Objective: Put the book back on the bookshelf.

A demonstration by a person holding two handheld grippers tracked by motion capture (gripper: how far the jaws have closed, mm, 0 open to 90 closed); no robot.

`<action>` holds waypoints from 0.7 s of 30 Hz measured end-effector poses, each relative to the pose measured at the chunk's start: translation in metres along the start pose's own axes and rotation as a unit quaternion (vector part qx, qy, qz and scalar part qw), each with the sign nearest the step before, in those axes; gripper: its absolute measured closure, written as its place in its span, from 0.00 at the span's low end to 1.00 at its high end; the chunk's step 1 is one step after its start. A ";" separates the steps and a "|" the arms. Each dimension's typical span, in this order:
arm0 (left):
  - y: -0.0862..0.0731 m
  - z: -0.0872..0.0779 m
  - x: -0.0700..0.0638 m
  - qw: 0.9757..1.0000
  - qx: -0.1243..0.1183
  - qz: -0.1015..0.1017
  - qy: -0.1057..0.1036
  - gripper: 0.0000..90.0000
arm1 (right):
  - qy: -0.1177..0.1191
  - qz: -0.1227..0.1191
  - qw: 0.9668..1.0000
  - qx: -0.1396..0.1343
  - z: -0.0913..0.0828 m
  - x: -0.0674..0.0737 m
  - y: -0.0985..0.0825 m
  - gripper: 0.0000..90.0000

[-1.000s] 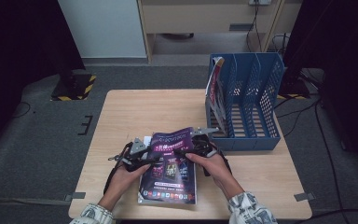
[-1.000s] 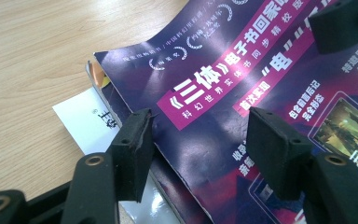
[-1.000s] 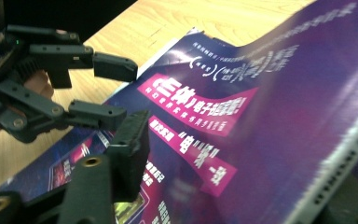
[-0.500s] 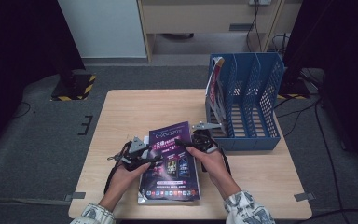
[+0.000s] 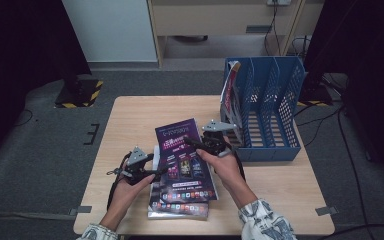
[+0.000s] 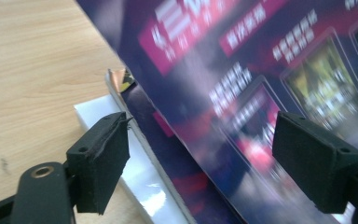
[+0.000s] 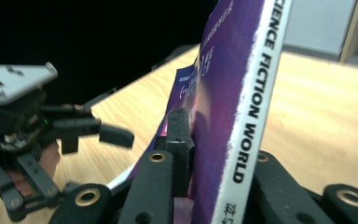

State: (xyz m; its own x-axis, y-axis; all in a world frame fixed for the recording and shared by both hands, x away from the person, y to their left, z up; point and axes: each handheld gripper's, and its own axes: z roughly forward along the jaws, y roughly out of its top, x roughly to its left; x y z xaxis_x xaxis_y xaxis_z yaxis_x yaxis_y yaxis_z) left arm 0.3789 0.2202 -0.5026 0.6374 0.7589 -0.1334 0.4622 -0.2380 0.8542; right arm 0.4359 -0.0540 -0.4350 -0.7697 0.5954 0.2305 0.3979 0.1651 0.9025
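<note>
In the lower middle of the high view we see the right gripper point(image 5: 192, 143) clamped on the right-hand edge of a purple magazine point(image 5: 180, 150), its jaws having just been closing until they pinch the cover and pages between them. In the right gripper view the same magazine point(image 7: 235, 93) stands on edge in the centre of the frame, its white spine reading "SCIENCE FICTION WORLD", with one black pad point(image 7: 179, 140) pressed flat against the purple cover. The left gripper point(image 5: 157, 172), at lower left of the high view, sits at the magazine's left edge with its jaws spread apart; they have just been opening and press on nothing. In the left gripper view the raised magazine point(image 6: 261, 84) slants across the upper right, above the stack of magazines point(image 6: 168, 154) that lies on the wooden table point(image 6: 32, 70). In the high view that stack point(image 5: 177, 202) lies near the table's bottom edge, and a blue file rack point(image 5: 267, 107) stands at the right, just beside the right gripper.
</note>
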 end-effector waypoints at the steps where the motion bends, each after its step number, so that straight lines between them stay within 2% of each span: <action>1: 0.000 0.000 0.000 1.000 0.000 0.000 -0.003 0.20 | 0.000 -0.002 1.000 -0.005 -0.001 0.001 0.002 0.89; 3: 0.000 0.002 -0.001 1.000 0.001 0.003 -0.007 0.20 | 0.003 -0.013 1.000 -0.018 -0.004 0.002 0.008 0.89; 6: 0.000 0.005 0.000 1.000 -0.002 -0.005 -0.017 0.20 | 0.007 -0.032 0.999 -0.037 -0.008 0.007 0.016 0.90; 12: 0.002 0.011 0.003 0.998 -0.008 0.001 -0.059 0.22 | 0.023 -0.052 0.997 -0.060 -0.013 0.016 0.021 0.90; 13: 0.002 0.011 0.003 0.998 -0.008 0.001 -0.059 0.22 | 0.023 -0.052 0.997 -0.060 -0.013 0.016 0.021 0.90; 14: 0.002 0.013 0.000 0.997 -0.008 0.004 -0.075 0.24 | 0.023 -0.056 0.996 -0.062 -0.014 0.018 0.021 0.90; 16: 0.002 0.013 0.000 0.996 -0.008 0.001 -0.089 0.26 | 0.025 -0.056 0.996 -0.067 -0.015 0.018 0.021 0.90; 18: 0.003 0.014 0.001 0.995 -0.008 -0.005 -0.095 0.30 | 0.027 -0.055 0.995 -0.073 -0.015 0.018 0.022 0.91; 19: 0.002 0.014 0.004 0.995 -0.010 -0.018 -0.100 0.35 | 0.028 -0.055 0.995 -0.074 -0.015 0.018 0.022 0.91; 20: 0.002 0.014 0.004 0.995 -0.010 -0.018 -0.100 0.39 | 0.031 -0.054 0.995 -0.074 -0.016 0.019 0.022 0.91; 21: 0.003 0.013 0.010 0.993 -0.011 -0.041 -0.109 0.43 | 0.033 -0.056 0.995 -0.076 -0.015 0.019 0.022 0.91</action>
State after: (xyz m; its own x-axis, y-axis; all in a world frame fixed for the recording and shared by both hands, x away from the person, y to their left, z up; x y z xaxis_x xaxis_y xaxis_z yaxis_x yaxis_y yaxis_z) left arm 0.3942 0.2192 -0.5082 0.7179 0.6255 -0.3056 0.5054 -0.1664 0.8467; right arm 0.4224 -0.0513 -0.4052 -0.8379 0.5265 0.1438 0.2310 0.1033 0.9675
